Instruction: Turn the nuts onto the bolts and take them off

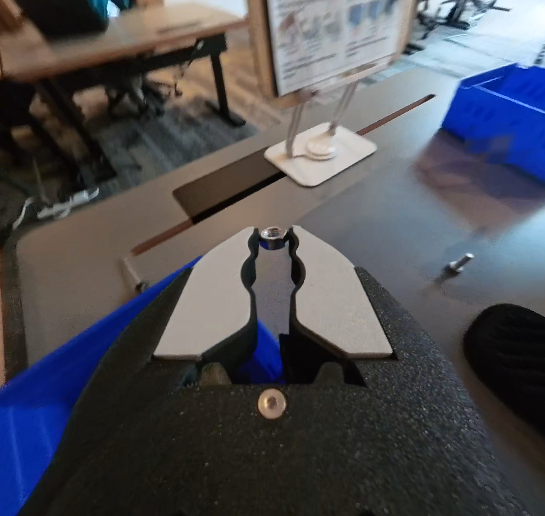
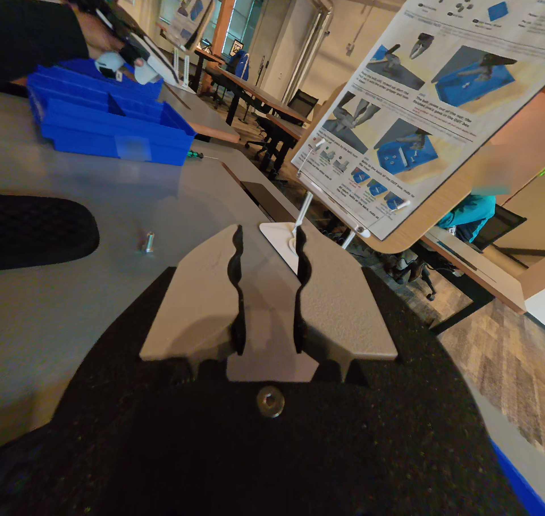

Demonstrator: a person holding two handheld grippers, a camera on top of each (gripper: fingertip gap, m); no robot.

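Hex nut (image 1: 272, 234) pinched at the very tips of the left tool (image 1: 272, 236), threaded bore facing up, held above the grey bench (image 1: 383, 236). Bolt (image 1: 460, 261) lying on its side on that bench, right of the left tool and near a black padded rest (image 1: 507, 363); same bolt (image 2: 148, 242) seen left of the right tool (image 2: 269, 233), well apart from its tips. Right tool gaping and empty, aimed toward the white stand base (image 2: 280, 239) of the instruction board (image 2: 413, 103). Blue bins (image 2: 112, 124) farther back on the bench from the bolt.

Judged as the start of threading: nut secured, bolt not yet picked up. For a good result: close the right tool on the bolt head, leaving the full shank clear; lift and hold steady; bring the nut's bore square onto the shank end, axes in line, before any turn. Tilted entry risks cross-threading; grip so near the tips risks the nut popping out under side load, so light pressure only.
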